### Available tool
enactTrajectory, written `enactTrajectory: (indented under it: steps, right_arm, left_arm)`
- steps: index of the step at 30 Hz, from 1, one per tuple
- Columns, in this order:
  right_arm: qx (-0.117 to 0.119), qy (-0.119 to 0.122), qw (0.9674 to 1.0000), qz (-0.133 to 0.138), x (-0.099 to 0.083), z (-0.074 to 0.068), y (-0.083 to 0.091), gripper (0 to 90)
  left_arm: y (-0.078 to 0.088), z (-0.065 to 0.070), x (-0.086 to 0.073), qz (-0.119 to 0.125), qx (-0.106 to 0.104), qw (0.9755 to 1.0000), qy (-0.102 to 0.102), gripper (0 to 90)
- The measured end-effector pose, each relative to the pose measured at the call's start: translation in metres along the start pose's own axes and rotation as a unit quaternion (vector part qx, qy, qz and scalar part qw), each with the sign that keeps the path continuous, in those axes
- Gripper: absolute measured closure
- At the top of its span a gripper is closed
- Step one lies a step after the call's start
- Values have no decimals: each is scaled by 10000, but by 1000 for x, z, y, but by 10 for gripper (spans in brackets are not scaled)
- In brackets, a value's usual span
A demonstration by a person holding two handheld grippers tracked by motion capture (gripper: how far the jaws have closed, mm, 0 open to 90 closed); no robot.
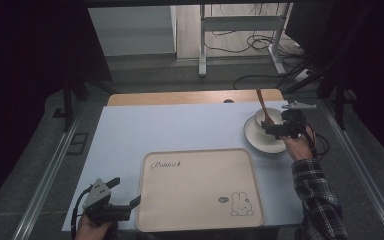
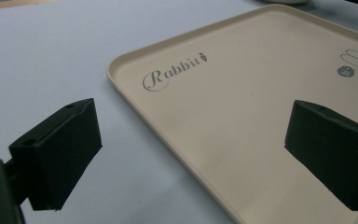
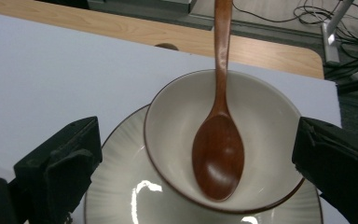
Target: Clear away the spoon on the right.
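Note:
A cream tray [image 1: 200, 200] printed "Rabbit" with a rabbit drawing lies at the table's near middle. My left gripper [image 1: 120, 197] hovers open at its near left corner; in the left gripper view the tray's edge [image 2: 135, 100] runs between the jaws. At the far right a cream bowl [image 1: 270, 116] stands on a cream plate [image 1: 260, 140], with a brown wooden spoon [image 1: 262, 106] leaning in it. My right gripper [image 1: 275, 126] is open at the bowl. The right gripper view has the bowl [image 3: 177, 116], spoon [image 3: 219, 154] and plate [image 3: 116, 196] between its jaws.
A pale sheet [image 1: 170, 130] covers the table, with a wooden strip [image 1: 180, 97] along the far edge. Beyond it stand a metal table frame [image 1: 202, 45] and floor cables [image 1: 260, 42]. Rails run along both sides of the table.

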State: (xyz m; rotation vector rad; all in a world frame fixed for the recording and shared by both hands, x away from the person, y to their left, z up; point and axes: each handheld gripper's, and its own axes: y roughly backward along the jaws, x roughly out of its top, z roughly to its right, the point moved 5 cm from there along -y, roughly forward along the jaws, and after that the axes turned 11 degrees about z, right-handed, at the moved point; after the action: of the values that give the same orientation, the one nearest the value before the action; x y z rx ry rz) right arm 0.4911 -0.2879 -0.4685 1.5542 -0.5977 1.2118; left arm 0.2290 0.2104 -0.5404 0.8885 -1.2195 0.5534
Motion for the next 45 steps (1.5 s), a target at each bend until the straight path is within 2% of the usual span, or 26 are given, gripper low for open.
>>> enactTrajectory:
  steps: [5, 9, 12, 14, 15, 16, 21, 25, 26, 33, 38, 45]
  right_arm:
    - [-94, -30, 9999, -29, 6, 7, -11, 5]
    - [-95, -55, 9999, -68, 11, 10, -17, 5]
    - [-63, -162, 9998, -125, 18, 14, -25, 9]
    - [-148, -118, 9997, -162, 23, 17, -31, 65]
    - [-148, -118, 9997, -162, 23, 17, -31, 65]
    - [-180, -107, 9996, -174, 26, 18, -35, 132]
    - [-244, -41, 9993, -294, 30, 19, -46, 278]
    - [-292, -21, 9990, -340, 32, 19, -53, 312]
    - [-346, 16, 9986, -397, 34, 19, -58, 363]
    - [-388, 69, 9983, -424, 36, 21, -75, 485]
    - [-378, 150, 9980, -490, 37, 20, -86, 516]
    - [-404, 225, 9969, -632, 38, 20, -103, 605]
  left_arm:
    - [0, 0, 0, 5, -4, 10000, 10, 34]
    - [0, 0, 0, 6, -4, 10000, 20, 34]
    - [0, 0, 0, 10, -5, 10000, 26, 34]
    - [0, -1, 0, 14, -8, 10000, 33, 34]
    - [0, -1, 0, 14, -8, 10000, 33, 34]
    - [0, -1, 0, 13, -11, 10000, 38, 34]
    - [0, -1, 0, 18, -15, 10000, 45, 34]
    - [1, -1, 0, 19, -18, 10000, 46, 34]
    - [1, -1, 0, 19, -18, 10000, 50, 34]
    - [1, -1, 0, 28, -22, 10000, 75, 34]
    - [1, -2, 0, 39, -34, 9999, 86, 34]
    - [1, -2, 0, 43, -48, 9999, 91, 34]
